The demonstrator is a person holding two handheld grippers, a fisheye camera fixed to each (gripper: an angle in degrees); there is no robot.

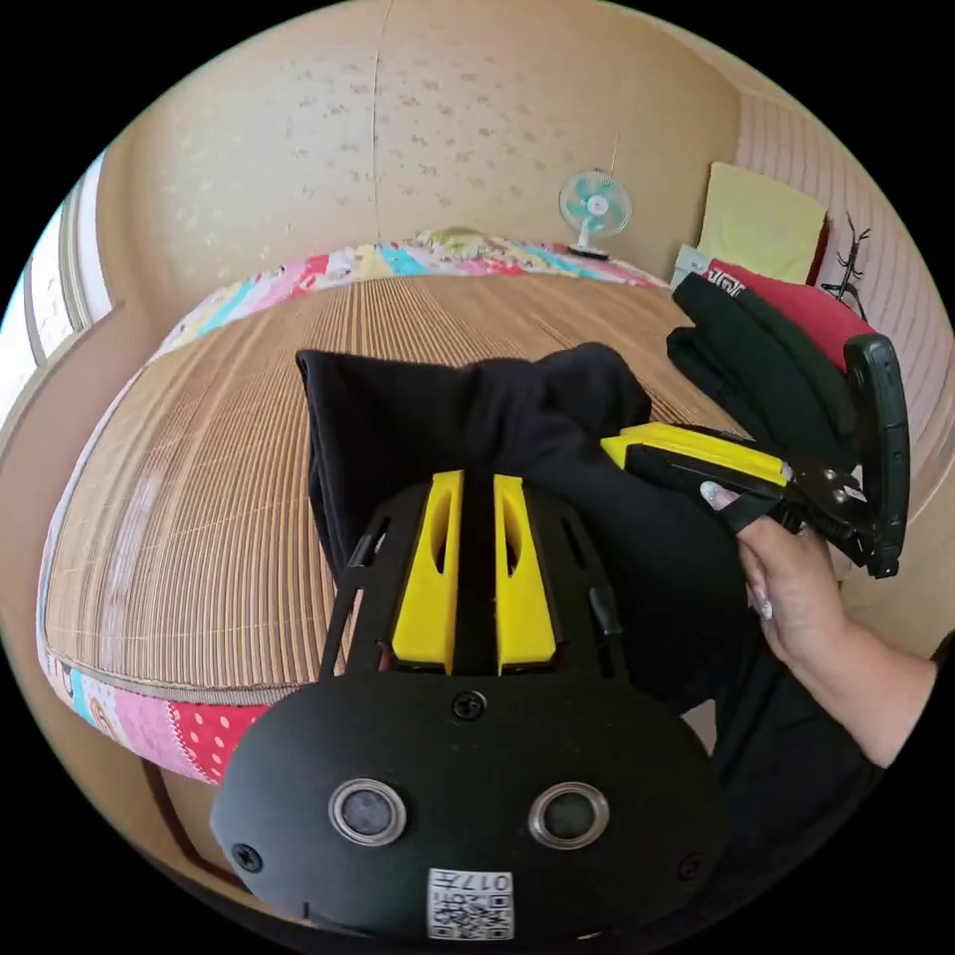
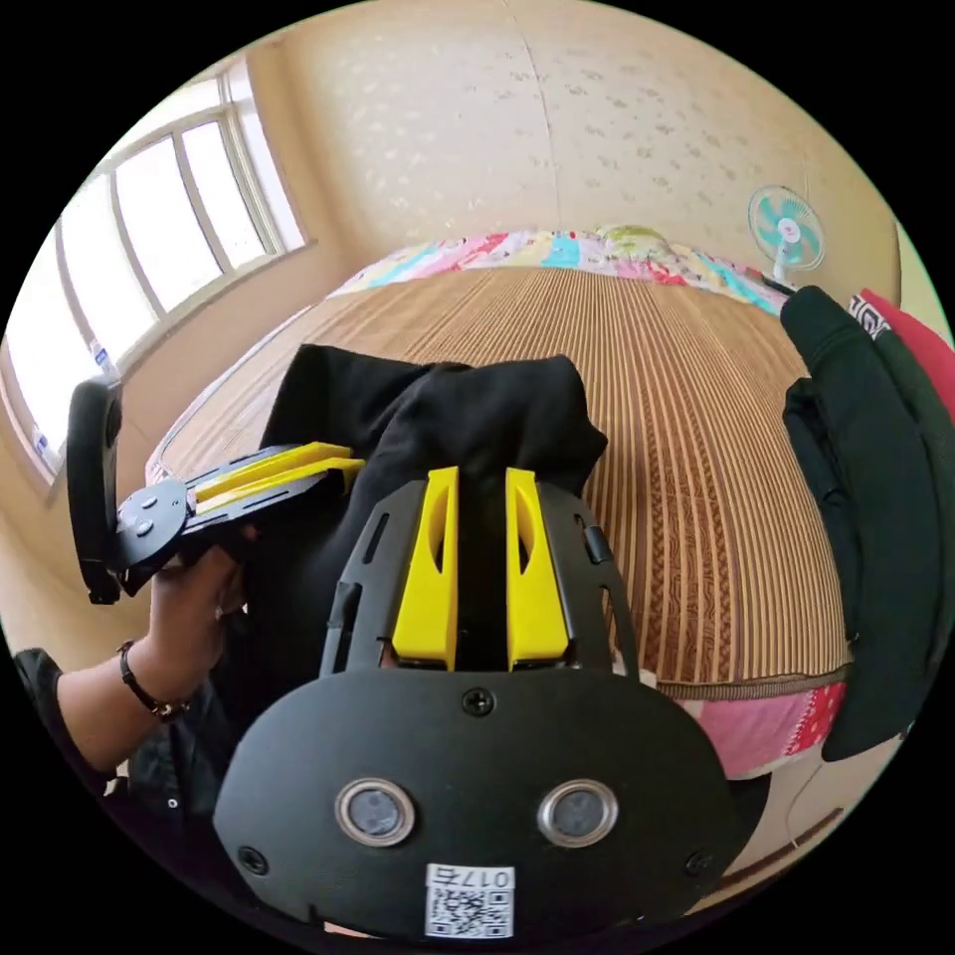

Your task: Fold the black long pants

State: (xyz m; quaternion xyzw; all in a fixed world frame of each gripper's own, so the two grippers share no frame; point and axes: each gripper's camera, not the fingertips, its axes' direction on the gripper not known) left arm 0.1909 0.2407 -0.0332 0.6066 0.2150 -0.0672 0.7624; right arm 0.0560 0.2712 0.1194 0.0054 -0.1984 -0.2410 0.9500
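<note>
Both grippers are pinching the black long pants (image 1: 477,438) and holding them bunched up above the near edge of the bed's bamboo mat (image 1: 199,517). In the left gripper view, the left gripper (image 1: 476,497) has its yellow jaws nearly closed, with a strip of black cloth pinched in the narrow gap. The right gripper (image 1: 637,448) comes in from the side, held by a hand (image 1: 786,587), jaws together and tips buried in the same bundle. The right gripper view mirrors this: right gripper (image 2: 481,492) jaws tight on a fold of cloth, left gripper (image 2: 338,468) coming in from the side with its tips against the fabric. Part of the pants drapes onto the mat, the rest hangs off the near edge toward the person (how much hangs is hidden behind the gripper bodies). My read: this is the lift-and-carry stage, the garment gathered and not yet spread, no clean fold visible. Next move probably calls for pulling the two grips apart to tension the cloth, then laying it flat on the mat before folding. A stack of dark and red clothes (image 1: 786,338) sits off to one side on the bed, so keep the pants apart from it. A fan (image 1: 594,209) stands at the far wall.
</note>
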